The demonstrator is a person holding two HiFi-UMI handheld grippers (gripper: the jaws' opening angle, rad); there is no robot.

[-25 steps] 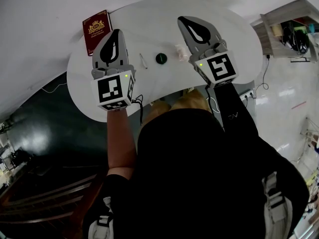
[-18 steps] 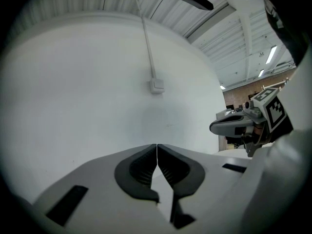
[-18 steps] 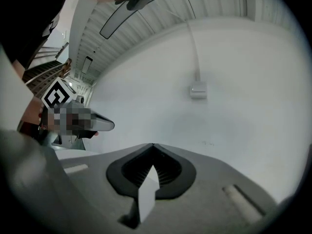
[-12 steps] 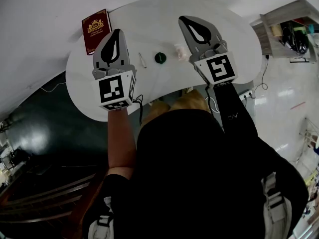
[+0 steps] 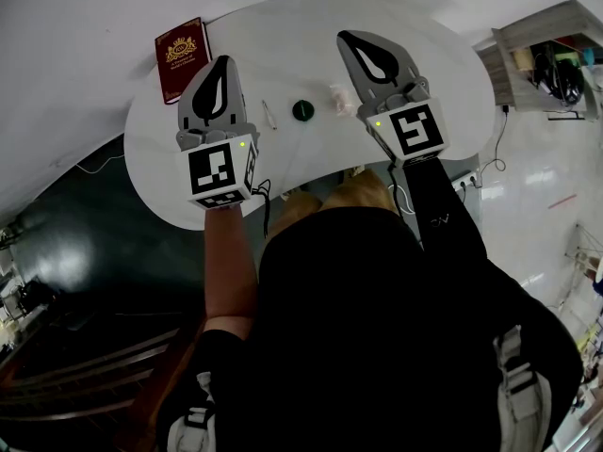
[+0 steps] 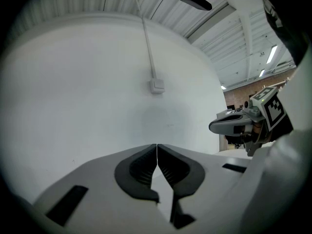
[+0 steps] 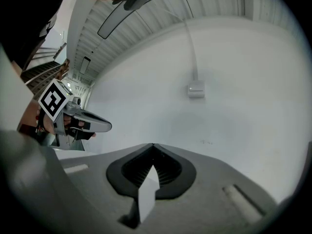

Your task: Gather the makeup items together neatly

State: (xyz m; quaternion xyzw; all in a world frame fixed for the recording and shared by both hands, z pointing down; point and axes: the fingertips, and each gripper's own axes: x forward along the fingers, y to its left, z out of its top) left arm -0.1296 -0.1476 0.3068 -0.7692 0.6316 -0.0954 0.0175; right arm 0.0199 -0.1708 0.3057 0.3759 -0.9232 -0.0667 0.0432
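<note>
No word or number can be read with certainty; the dark red booklet [image 5: 182, 57] on the white counter [image 5: 283, 26] carries a gold crest with gold lettering above and below it, too small to make out; the marker cube [image 5: 220, 170] of the left claw [image 5: 223, 62] shows a black-and-white square code, not letters; the cube [image 5: 415, 130] of the right claw [image 5: 347, 38] shows another such code, whose shape loosely resembles a 5; both codes appear again in the gripper views, tilted; a small pale print on the black sleeve [image 5: 440, 220] stays illegible.
</note>
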